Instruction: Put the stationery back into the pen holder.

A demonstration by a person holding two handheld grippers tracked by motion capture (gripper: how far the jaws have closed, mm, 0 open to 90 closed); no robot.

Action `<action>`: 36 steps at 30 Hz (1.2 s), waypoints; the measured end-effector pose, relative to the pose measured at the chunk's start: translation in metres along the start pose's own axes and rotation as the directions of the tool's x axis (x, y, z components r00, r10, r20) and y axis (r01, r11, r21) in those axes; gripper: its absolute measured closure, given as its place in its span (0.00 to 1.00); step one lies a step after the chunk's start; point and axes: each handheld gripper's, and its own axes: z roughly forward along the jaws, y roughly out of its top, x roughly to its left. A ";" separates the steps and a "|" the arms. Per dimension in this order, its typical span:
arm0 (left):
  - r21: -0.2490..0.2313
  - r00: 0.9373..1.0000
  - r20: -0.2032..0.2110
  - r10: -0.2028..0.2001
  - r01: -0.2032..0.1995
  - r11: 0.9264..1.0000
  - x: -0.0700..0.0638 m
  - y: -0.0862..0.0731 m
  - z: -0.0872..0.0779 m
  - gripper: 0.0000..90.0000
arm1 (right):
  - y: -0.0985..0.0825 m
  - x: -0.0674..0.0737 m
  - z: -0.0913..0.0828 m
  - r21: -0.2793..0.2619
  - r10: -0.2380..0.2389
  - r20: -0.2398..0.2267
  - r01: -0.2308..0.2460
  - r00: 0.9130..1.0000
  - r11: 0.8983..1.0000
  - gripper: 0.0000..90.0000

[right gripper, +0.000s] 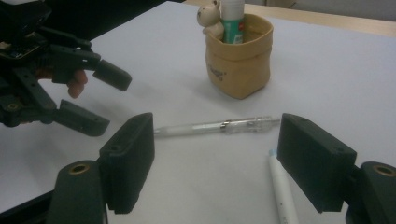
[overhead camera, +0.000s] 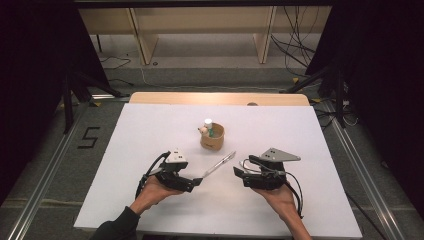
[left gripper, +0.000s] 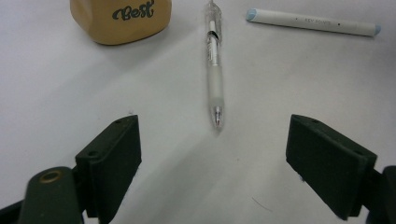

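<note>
A clear-barrelled retractable pen (left gripper: pixel 215 60) is seen lying flat on the white tabletop (overhead camera: pixel 150 135), between the two claws and in front of a tan pouch-like holder (overhead camera: pixel 212 138). Its body is transparent at the clip end, with a frosted white grip section and a small metal tip; in the left gripper view the tip points toward the camera and lies just ahead of the gap between the jaws. The left claw (left gripper: pixel 215 154) is spread wide, with nothing between its jaws and no contact with the pen. The right claw (right gripper: pixel 217 161) is likewise spread wide and empty; the pen lies crosswise just beyond its jaws. A white marker (left gripper: pixel 313 22) with a pale blue cap lies apart from the pen, near the right claw. The holder bears the word "Best" and contains a green-labelled stick (right gripper: pixel 232 21) and a small bear figure (right gripper: pixel 208 17).
</note>
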 end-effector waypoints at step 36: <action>0.200 0.993 0.030 0.110 -0.114 0.973 -0.004 0.033 0.043 0.41 | -0.031 0.006 -0.024 0.028 0.023 -0.013 -0.023 1.000 0.999 0.29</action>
